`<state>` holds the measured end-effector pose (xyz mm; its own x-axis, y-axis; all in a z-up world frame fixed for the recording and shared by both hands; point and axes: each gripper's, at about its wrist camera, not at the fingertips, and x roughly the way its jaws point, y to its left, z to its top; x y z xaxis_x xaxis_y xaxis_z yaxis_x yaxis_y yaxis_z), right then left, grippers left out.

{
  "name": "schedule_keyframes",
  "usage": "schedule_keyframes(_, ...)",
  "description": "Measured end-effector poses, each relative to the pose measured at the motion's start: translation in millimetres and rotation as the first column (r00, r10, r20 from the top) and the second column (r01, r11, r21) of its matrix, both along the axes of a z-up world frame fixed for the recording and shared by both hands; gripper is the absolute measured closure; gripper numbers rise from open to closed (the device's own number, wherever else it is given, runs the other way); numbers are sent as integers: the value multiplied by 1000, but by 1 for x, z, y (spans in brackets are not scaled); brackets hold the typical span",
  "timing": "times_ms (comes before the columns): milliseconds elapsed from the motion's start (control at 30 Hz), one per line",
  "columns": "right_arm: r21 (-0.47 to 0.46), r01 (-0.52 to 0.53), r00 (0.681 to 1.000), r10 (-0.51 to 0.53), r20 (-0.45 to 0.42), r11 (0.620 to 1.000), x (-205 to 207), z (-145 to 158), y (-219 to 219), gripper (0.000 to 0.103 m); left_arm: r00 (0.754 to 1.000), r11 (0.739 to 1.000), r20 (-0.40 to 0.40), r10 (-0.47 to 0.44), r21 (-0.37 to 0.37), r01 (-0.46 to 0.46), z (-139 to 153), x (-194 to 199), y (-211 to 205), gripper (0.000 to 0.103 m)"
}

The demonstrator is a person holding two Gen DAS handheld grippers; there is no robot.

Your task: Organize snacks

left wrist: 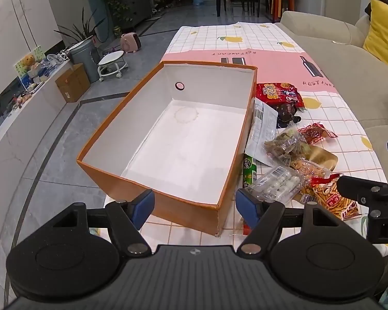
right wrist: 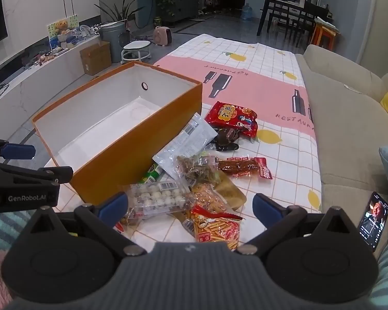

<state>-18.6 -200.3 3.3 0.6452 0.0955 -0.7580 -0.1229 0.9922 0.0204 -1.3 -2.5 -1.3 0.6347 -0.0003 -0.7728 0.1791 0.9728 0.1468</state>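
An open orange box (left wrist: 121, 178) with an empty white inside stands on the table; it also shows in the right wrist view (right wrist: 132, 149). A pile of snack packets lies right of it: a red bag (left wrist: 276, 91) (right wrist: 232, 116), a white packet (left wrist: 262, 126) (right wrist: 186, 142), a clear tray of white balls (left wrist: 276, 183) (right wrist: 157, 196), a red packet of sticks (left wrist: 333, 199) (right wrist: 217, 227). My left gripper (left wrist: 195, 208) is open and empty over the box's near corner. My right gripper (right wrist: 190, 206) is open and empty, just above the near packets.
The table has a lemon-print and pink cloth (right wrist: 258, 77). A beige sofa (right wrist: 349, 118) runs along the right, with a phone (right wrist: 373, 221) on it. The floor, a cardboard box (left wrist: 72, 82) and a grey bin (left wrist: 84, 56) lie to the left.
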Motion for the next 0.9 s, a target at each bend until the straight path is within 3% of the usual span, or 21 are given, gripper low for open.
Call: schedule_keyframes(900, -4, 2, 1000, -2, 8, 1000, -1, 2, 1, 4, 1000, 999, 1, 11, -30, -11, 5, 1, 8, 23)
